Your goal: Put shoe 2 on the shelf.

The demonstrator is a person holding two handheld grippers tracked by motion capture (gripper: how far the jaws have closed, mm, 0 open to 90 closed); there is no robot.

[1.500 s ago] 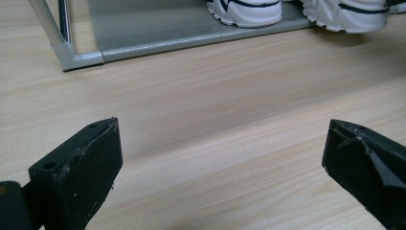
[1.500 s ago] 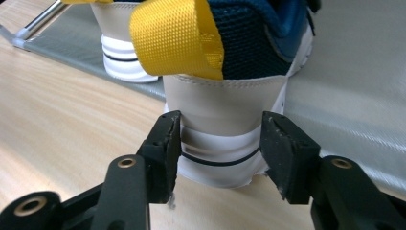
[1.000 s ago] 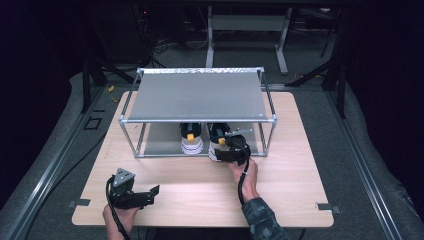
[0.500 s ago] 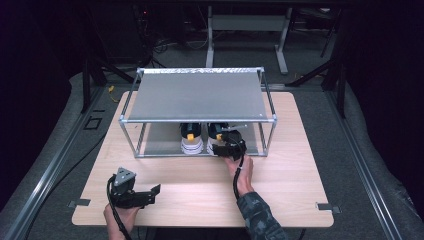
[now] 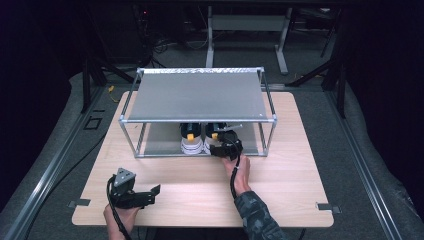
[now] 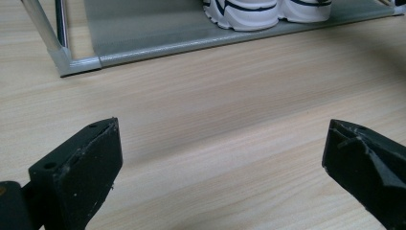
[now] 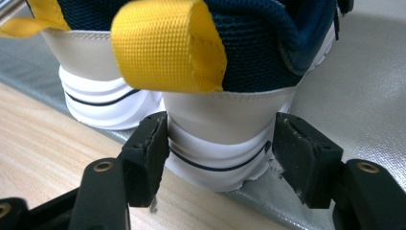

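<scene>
- A two-tier shoe rack of silver metal tubes with grey fabric shelves (image 5: 197, 95) stands at the far middle of the pale wooden table (image 5: 280, 185). Its top shelf lies bare.
- On the rack's lower grey shelf (image 7: 364, 86) sits a pair of sneakers with white soles, navy mesh uppers and yellow webbing heel loops, heels facing the person.
- The left sneaker (image 5: 189, 140) and the right sneaker (image 5: 214, 136) stand side by side, touching or nearly so, near the shelf's front edge.
- The right gripper (image 5: 220, 150) reaches to the rack's front edge, at the heel of the right sneaker (image 7: 225, 129). In the right gripper view its black jaws sit either side of the white heel; the left one lies against the heel wall, the other stands a sliver off, so whether the grip is tight cannot be told.
- The yellow heel loop (image 7: 167, 45) hangs just above those jaws.
- The left gripper (image 5: 150, 192) is held low over the near left part of the table, well apart from the rack. Its jaws are spread wide over bare wood.
- In the left gripper view, the rack's front corner joint (image 6: 72, 64) and lower front rail lie ahead, with white sneaker soles beyond.
- The rack's front posts and top rail frame the opening that the right hand (image 5: 240, 175) reaches toward.
</scene>
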